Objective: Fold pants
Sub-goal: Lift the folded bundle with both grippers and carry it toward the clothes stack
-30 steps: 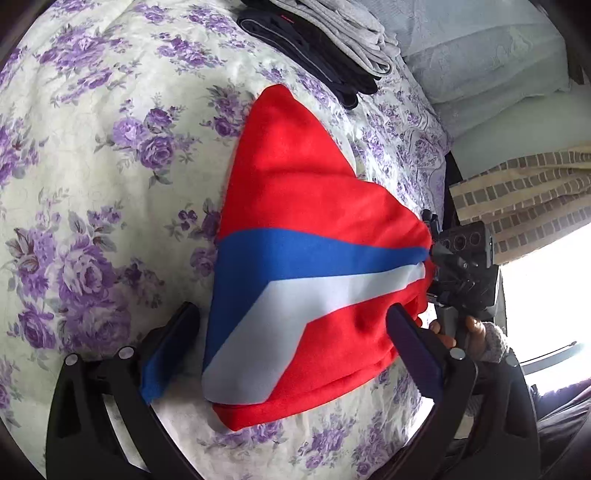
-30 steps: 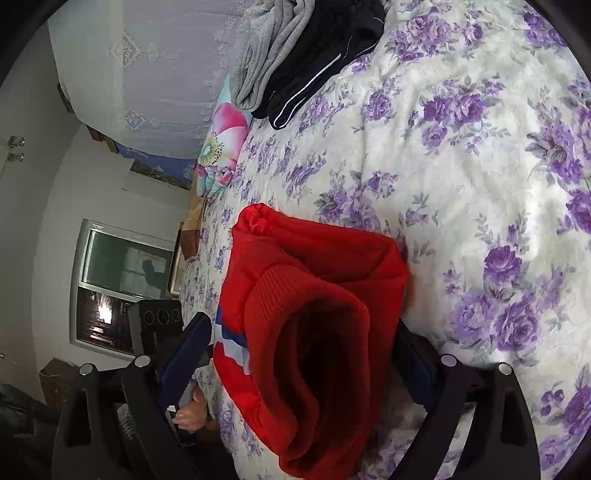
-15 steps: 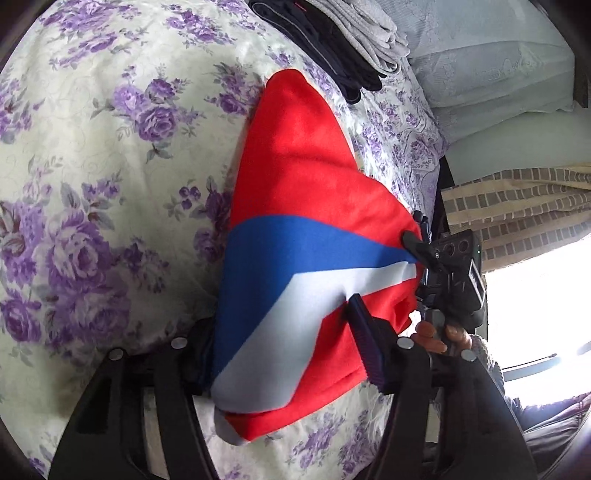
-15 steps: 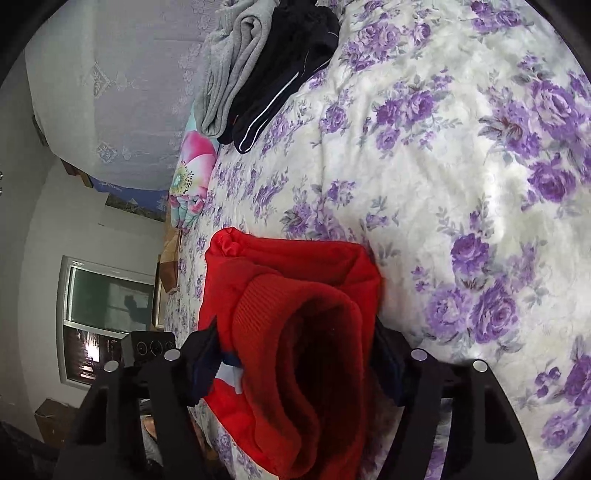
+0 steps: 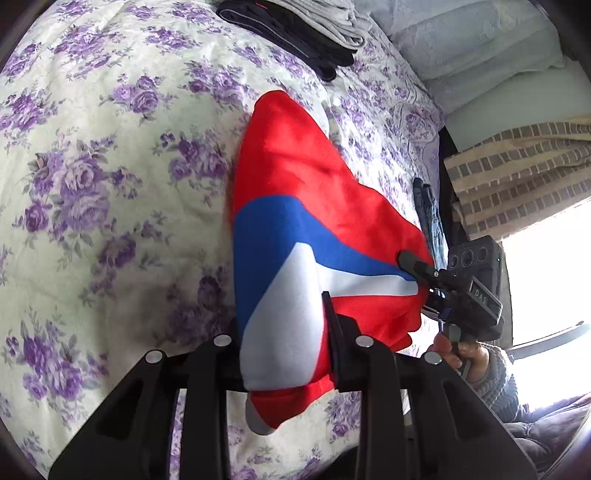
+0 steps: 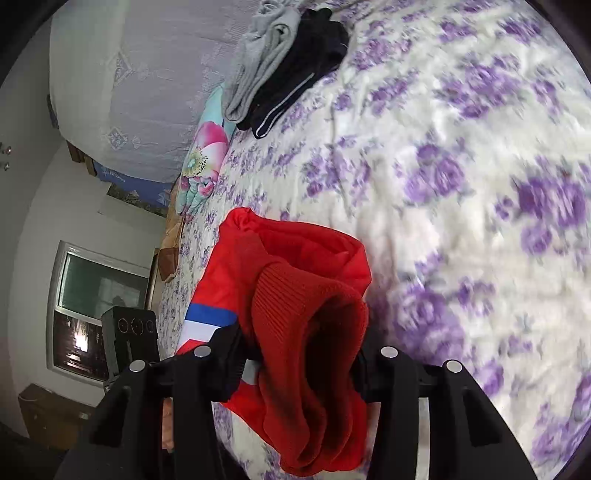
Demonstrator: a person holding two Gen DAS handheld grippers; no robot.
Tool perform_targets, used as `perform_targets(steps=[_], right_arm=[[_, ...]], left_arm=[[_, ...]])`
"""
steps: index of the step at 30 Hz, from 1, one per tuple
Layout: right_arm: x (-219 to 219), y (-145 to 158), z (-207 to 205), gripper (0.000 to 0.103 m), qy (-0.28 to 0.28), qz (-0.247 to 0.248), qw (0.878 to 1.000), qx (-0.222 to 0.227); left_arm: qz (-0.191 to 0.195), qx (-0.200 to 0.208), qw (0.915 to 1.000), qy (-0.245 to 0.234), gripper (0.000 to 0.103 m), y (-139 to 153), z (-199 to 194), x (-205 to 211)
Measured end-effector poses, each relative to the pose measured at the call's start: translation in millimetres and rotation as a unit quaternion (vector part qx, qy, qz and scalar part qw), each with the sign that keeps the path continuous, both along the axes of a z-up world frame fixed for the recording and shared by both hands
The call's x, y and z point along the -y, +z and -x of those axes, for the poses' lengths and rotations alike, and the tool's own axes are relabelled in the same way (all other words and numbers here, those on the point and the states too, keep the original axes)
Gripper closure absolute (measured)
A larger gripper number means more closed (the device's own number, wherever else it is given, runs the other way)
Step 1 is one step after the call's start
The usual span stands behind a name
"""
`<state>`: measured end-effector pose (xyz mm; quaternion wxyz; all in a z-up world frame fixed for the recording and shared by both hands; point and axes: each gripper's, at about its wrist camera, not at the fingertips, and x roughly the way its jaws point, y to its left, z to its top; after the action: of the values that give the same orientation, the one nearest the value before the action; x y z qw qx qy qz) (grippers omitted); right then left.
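Observation:
Folded red pants (image 5: 314,177) with a blue and a white stripe lie on the purple-flowered bedspread (image 5: 110,184). My left gripper (image 5: 282,332) holds their near striped end; its jaws are closing and the cloth bulges between the fingers. In the left wrist view my right gripper (image 5: 417,277) bites the pants' right edge, carried by a person's hand (image 5: 465,354). In the right wrist view my right gripper (image 6: 299,350) has its closing jaws around the thick ribbed red cuff (image 6: 306,302) of the pants (image 6: 236,266), which is squeezed between them.
A stack of folded grey and dark clothes (image 5: 306,33) (image 6: 288,62) lies at the bed's far end beside pale pillows (image 5: 461,44) and a flowered cushion (image 6: 207,155). A checked curtain (image 5: 517,166) and bright window are on the right. The bed edge runs past the pants.
Both grippers went from wide open around the pants' ends to closed on them. The cloth now bunches between the fingers and its near end has lifted off the bedspread.

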<state>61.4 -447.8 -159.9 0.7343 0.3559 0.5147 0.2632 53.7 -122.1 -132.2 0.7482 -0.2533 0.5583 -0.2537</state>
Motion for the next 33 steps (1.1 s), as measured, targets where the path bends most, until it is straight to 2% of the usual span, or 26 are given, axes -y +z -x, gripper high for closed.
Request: perform_targets(steps=[3, 5, 8, 10, 16, 19, 22, 24, 26, 29, 33], right_arm=[[2.8, 1.5, 9.5, 0.057, 0.005, 0.004, 1.000, 0.000], [0.5, 14.5, 8.3, 0.057, 0.011, 0.019, 1.000, 0.017], [-0.1, 46.6, -9.7, 0.057, 0.018, 0.035, 0.998, 0.054], [0.6, 78.7, -38.1, 0.057, 0.025, 0.043, 0.995, 0.083], [-3.2, 216.3, -167.2, 0.057, 0.041, 0.072, 0.976, 0.202], [-7.4, 272.4, -234.7, 0.057, 0.037, 0.077, 0.970, 0.228], [-15.2, 303.9, -298.5, 0.057, 0.035, 0.090, 0.966, 0.239], [-18.5, 306.1, -339.2, 0.057, 0.028, 0.091, 0.968, 0.232], [-24.3, 293.9, -374.0, 0.057, 0.021, 0.088, 0.972, 0.216], [-33.1, 256.6, -415.1, 0.057, 0.017, 0.092, 0.979, 0.184], [-43.6, 195.6, -447.2, 0.057, 0.024, 0.104, 0.985, 0.133]], left_arm=[[-0.022, 0.010, 0.9996, -0.011, 0.077, 7.3, 8.0, 5.0], [-0.034, 0.028, 0.9989, -0.019, 0.078, 18.7, 8.1, 10.4], [-0.025, 0.047, 0.9985, -0.013, 0.078, 38.3, -4.7, 12.0], [-0.016, 0.075, 0.9970, -0.008, 0.078, 61.6, -23.9, 10.8], [-0.002, 0.189, 0.9820, -0.004, 0.078, 172.5, -140.5, 6.0], [0.010, 0.211, 0.9774, 0.003, 0.078, 221.1, -209.5, -0.6], [-0.007, 0.235, 0.9719, 0.001, 0.077, 253.6, -267.3, -3.0], [-0.021, 0.246, 0.9690, 0.002, 0.077, 261.4, -300.9, -4.1], [-0.023, 0.244, 0.9696, 0.009, 0.077, 254.2, -331.5, -9.7], [-0.007, 0.205, 0.9785, 0.022, 0.077, 218.0, -375.9, -20.3], [0.004, 0.148, 0.9882, 0.036, 0.077, 153.9, -411.6, -28.0]])
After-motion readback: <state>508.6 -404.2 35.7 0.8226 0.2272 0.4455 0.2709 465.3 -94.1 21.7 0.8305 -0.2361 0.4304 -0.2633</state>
